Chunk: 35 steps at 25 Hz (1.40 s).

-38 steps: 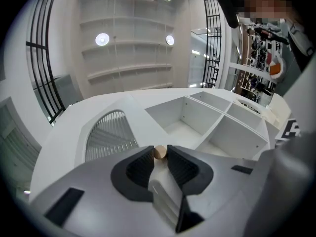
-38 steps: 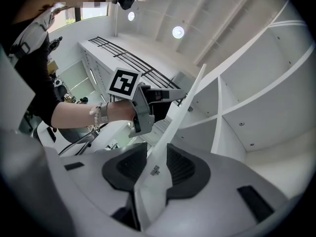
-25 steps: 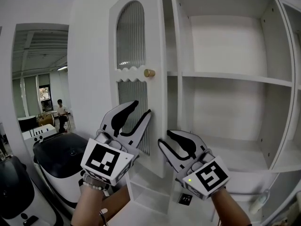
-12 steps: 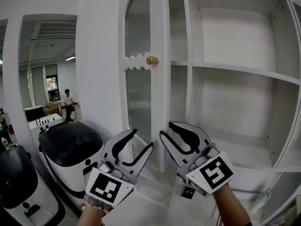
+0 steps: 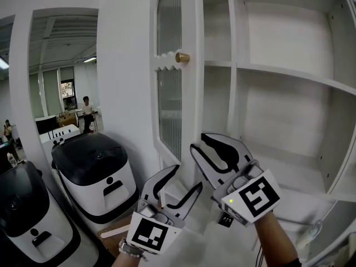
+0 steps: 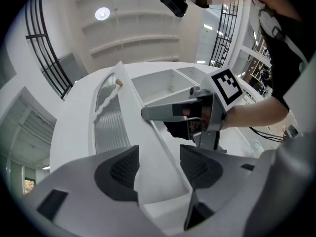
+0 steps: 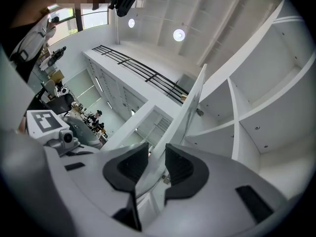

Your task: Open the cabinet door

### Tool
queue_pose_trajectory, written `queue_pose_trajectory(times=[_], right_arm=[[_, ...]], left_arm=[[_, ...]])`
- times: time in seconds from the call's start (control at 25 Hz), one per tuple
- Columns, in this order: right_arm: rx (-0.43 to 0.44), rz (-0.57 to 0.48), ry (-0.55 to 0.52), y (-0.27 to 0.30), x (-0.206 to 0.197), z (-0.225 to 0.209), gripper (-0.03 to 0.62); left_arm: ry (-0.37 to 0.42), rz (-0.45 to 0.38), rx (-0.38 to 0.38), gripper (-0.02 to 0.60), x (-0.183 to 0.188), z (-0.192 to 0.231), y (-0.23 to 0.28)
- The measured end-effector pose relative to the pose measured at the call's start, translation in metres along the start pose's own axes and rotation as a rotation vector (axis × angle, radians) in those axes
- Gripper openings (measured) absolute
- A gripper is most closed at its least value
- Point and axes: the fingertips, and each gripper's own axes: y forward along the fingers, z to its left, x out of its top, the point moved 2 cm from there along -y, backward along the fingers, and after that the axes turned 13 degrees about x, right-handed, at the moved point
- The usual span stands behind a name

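The white cabinet door (image 5: 167, 93) with its ribbed glass panel and brass knob (image 5: 182, 57) stands swung out from the cabinet. My right gripper (image 5: 198, 142) straddles the door's free edge low down. Its jaws have just been closing a little, and the edge (image 7: 190, 107) fills the gap between the pads (image 7: 180, 168). My left gripper (image 5: 188, 177) hangs lower, near the door's bottom. Its jaws have just been opening and stand wide. In the left gripper view the door (image 6: 108, 122) runs between the pads (image 6: 123, 169) without being pressed.
Empty white shelves (image 5: 289, 77) fill the cabinet on the right. Two white machines with black tops (image 5: 94, 171) (image 5: 22, 216) stand on the floor at the left. A seated person (image 5: 87, 107) shows far back. A cable and plug (image 5: 311, 232) lie at the lower right.
My left gripper has sunk from beside the door's glass panel to near its bottom, and its jaws have spread. The right gripper has stayed at the door's edge.
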Motion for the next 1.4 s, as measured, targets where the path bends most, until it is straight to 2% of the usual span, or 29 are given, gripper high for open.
queue_pose_trajectory(times=[0.24,0.52,0.96,1.16,1.4], right_arm=[[0.013,-0.017,0.002,0.001,0.002,0.002,0.11],[0.021,-0.03,-0.001,0.002,0.003,0.004,0.11],[0.01,-0.024,0.0,0.001,0.002,0.004,0.11],[0.028,-0.057,-0.033,0.003,0.008,0.007,0.11],[0.024,-0.089,-0.042,0.013,0.011,0.02,0.11]], left_arm=[[-0.007,0.041,0.003,0.242,-0.015,-0.011,0.01],[0.019,0.048,0.084,0.238,-0.016,-0.006,0.013],[-0.006,0.036,0.106,0.221,-0.014,-0.005,0.011],[-0.037,0.027,0.111,0.202,-0.011,-0.004,0.007],[-0.025,0.018,0.102,0.184,-0.012,0.005,-0.008]])
